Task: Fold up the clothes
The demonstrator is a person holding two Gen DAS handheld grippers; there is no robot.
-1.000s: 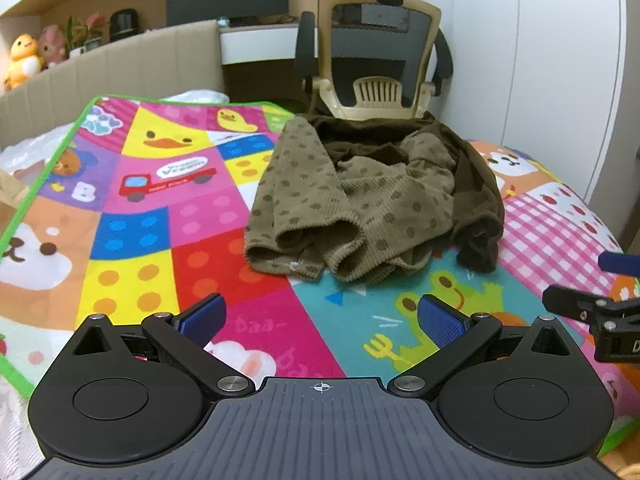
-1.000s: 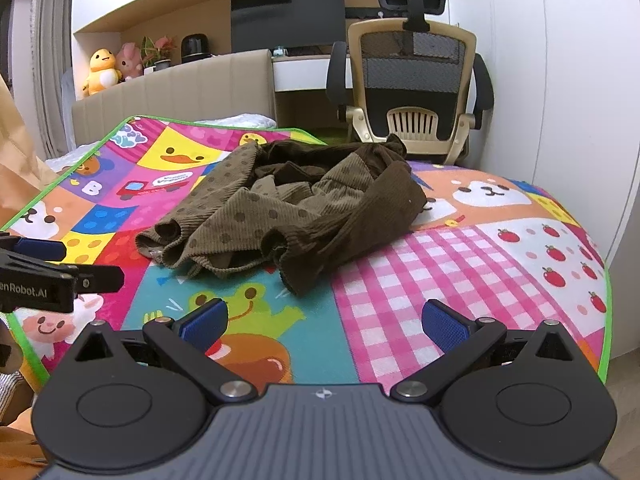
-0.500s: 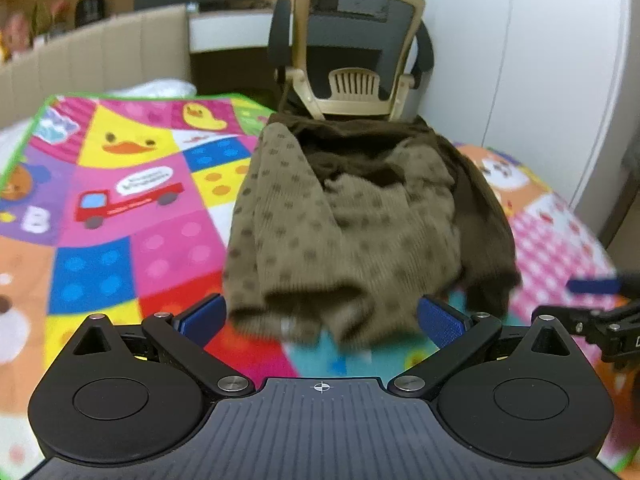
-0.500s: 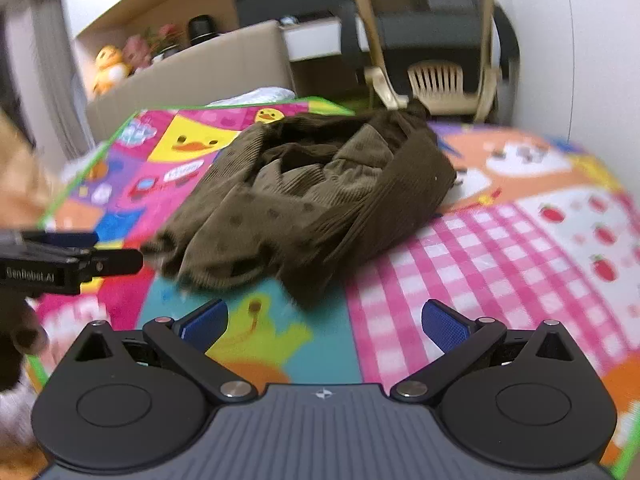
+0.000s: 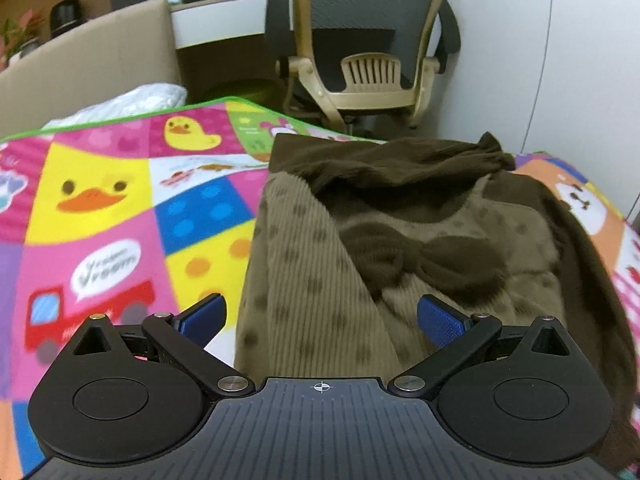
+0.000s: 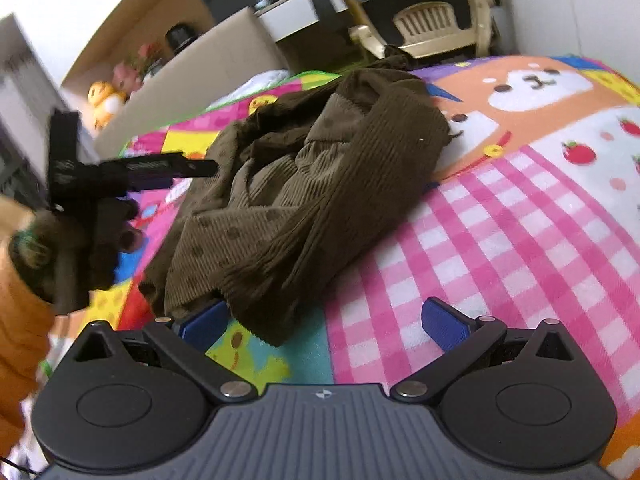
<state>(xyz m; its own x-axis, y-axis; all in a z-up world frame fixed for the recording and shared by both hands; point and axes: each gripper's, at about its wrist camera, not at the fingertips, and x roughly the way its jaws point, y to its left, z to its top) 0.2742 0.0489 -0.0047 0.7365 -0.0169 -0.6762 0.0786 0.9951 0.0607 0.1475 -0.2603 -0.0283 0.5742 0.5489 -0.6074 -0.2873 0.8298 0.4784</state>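
A crumpled brown corduroy garment with dark dots (image 5: 360, 264) lies on a colourful play mat (image 5: 100, 208); it also shows in the right wrist view (image 6: 296, 192). My left gripper (image 5: 322, 318) is open, low over the garment's near left part, its jaws straddling the tan dotted cloth. It shows from the side in the right wrist view (image 6: 168, 168). My right gripper (image 6: 324, 320) is open at the garment's near edge, its left pad (image 6: 202, 322) right by the hem.
An office chair (image 5: 372, 40) stands beyond the mat's far edge, by a desk and a white wall. A beige headboard (image 5: 88, 68) and a white pillow (image 5: 132, 100) lie at the back left. Soft toys (image 6: 106, 100) sit on a shelf.
Both grippers have moved forward to the garment, which now fills much more of each view. The right gripper has tilted. Both jaws stayed open.
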